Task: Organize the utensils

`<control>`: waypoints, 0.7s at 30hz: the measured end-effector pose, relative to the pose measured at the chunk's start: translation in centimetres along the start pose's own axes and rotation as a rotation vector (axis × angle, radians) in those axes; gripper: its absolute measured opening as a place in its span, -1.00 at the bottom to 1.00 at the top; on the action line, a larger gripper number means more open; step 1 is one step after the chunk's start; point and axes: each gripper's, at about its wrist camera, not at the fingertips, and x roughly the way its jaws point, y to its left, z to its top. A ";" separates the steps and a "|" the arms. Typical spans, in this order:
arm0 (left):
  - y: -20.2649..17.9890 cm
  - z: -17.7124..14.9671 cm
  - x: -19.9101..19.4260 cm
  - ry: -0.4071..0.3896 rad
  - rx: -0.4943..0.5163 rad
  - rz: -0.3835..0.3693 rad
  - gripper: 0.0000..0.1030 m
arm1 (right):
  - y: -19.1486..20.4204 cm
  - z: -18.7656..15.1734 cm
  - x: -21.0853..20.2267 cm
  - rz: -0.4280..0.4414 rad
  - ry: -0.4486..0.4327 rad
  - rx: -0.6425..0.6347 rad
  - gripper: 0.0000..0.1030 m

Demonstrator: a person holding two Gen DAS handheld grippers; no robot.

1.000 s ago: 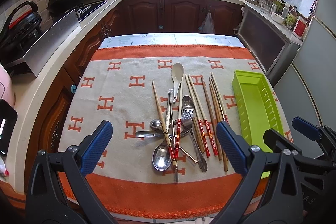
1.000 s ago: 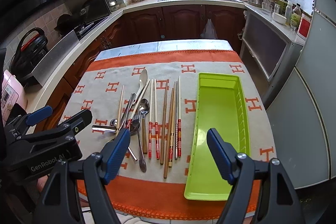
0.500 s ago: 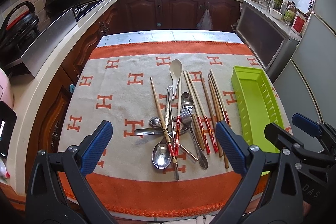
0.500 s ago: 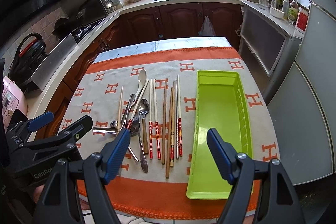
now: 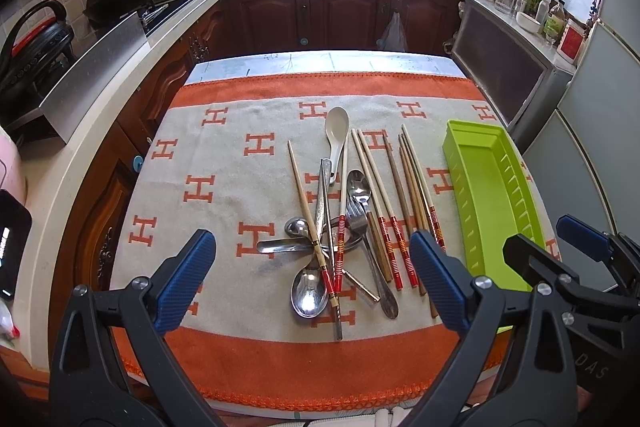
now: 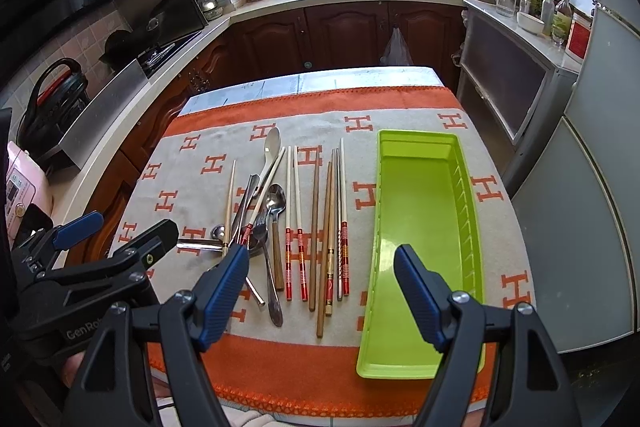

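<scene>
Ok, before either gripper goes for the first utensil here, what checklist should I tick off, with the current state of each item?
1. Left gripper open, nothing held: ok.
2. Right gripper open, nothing held: ok.
3. Green tray has room; nothing in it: ok.
4. Chopsticks beside the tray lie mostly separate, easy to pick singly: ok.
5. Metal spoons and fork free of overlap: not ok, they cross under chopsticks.
6. White spoon reachable without disturbing the pile: cannot tell.
</scene>
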 end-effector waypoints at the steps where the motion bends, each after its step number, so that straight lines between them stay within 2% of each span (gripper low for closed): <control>1: 0.0 0.0 0.0 0.001 0.000 0.000 0.87 | 0.0 0.0 0.0 0.000 0.001 0.001 0.47; 21: 0.1 -0.1 0.3 0.012 -0.005 -0.017 0.87 | 0.3 -0.4 0.1 0.008 0.010 -0.002 0.45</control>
